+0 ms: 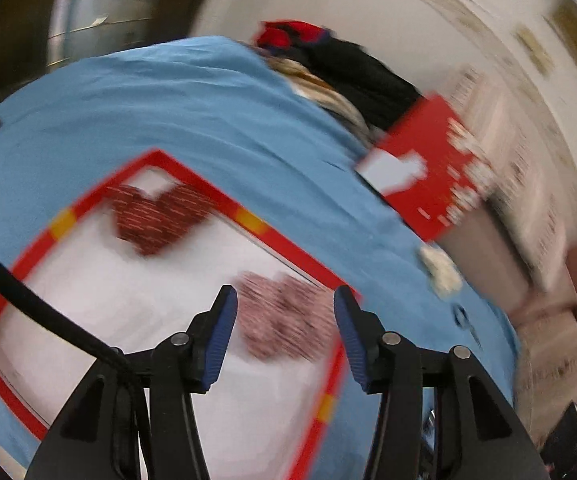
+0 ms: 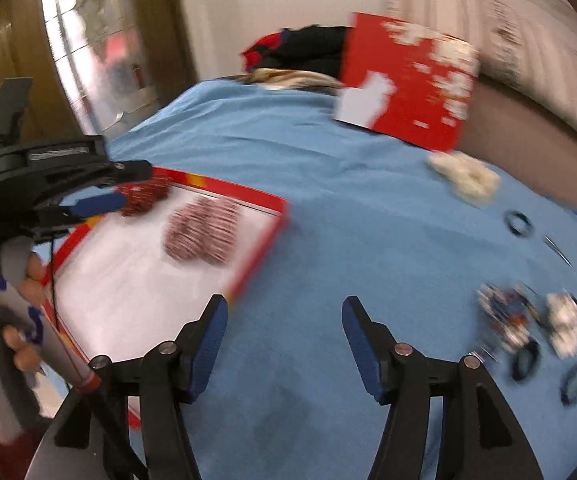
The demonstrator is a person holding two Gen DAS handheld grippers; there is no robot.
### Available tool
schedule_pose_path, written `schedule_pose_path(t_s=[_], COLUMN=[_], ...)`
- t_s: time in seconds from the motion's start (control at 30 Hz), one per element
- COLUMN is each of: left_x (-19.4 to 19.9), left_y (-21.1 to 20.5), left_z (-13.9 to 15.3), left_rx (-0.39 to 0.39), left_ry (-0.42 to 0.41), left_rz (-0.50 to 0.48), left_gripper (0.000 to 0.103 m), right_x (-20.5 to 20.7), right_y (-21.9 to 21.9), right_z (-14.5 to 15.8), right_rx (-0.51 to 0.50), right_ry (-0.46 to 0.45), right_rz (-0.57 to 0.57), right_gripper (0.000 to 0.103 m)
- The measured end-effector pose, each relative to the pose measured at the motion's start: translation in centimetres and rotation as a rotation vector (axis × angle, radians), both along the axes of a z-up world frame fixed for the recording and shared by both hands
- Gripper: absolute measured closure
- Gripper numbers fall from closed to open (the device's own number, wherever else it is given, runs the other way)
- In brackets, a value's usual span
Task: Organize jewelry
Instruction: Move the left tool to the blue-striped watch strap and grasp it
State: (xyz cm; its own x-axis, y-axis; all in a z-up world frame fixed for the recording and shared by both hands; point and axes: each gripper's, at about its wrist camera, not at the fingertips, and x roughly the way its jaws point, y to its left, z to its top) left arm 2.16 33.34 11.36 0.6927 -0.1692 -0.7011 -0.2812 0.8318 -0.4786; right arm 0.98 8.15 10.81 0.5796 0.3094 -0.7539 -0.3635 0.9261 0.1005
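Note:
A shallow white box with a red rim point(image 1: 192, 178) point(image 2: 264, 240) lies on the blue cloth. In it lie a dark red beaded piece point(image 1: 156, 220) point(image 2: 144, 198) and a pink beaded piece point(image 1: 284, 316) point(image 2: 204, 232). My left gripper point(image 1: 284, 300) is open and empty, just above the pink piece; it also shows in the right wrist view point(image 2: 100, 204). My right gripper point(image 2: 284, 312) is open and empty over bare cloth, right of the box. Loose jewelry lies to its right: a multicoloured cluster point(image 2: 504, 316), a white piece point(image 2: 564, 320) and dark rings point(image 2: 526, 360). Both views are blurred.
A red box lid point(image 2: 408, 80) point(image 1: 428, 172) leans at the back right. A cream piece point(image 2: 464, 176) point(image 1: 440, 268), a dark ring point(image 2: 518, 224) and a thin pin point(image 2: 558, 250) lie near it. Dark and red clothes point(image 2: 308, 48) are piled at the far edge.

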Motion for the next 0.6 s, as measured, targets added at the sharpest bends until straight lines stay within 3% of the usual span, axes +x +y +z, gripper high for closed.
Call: schedule_pose_path(t_s=[0.17, 0.33, 0.43, 0.6], left_x=[0.1, -0.2, -1.1, -2.8], left_y=[-6.5, -12.0, -16.1, -20.6], left_z=[0.9, 0.4, -0.8, -2.9], left_rx=[0.118, 0.148, 0.213, 0.25], left_ry=[-0.018, -0.014, 0.005, 0.054], left_rz=[-0.123, -0.243, -0.338, -0.45], left_gripper=[0.05, 0.05, 0.05, 0.05], right_x=[-2.9, -5.6, -6.8, -8.4], right_y=[-8.3, -16.9, -21.1, -26.6], right_z=[-0.4, -1.1, -1.7, -2.8], right_rx=[-0.031, -0.038, -0.015, 0.034], right_ry=[0.028, 0.058, 0.071, 0.082], right_rz=[-0.147, -0.312, -0.389, -0.489], right_gripper=[0.039, 0.039, 0.039, 0.038])
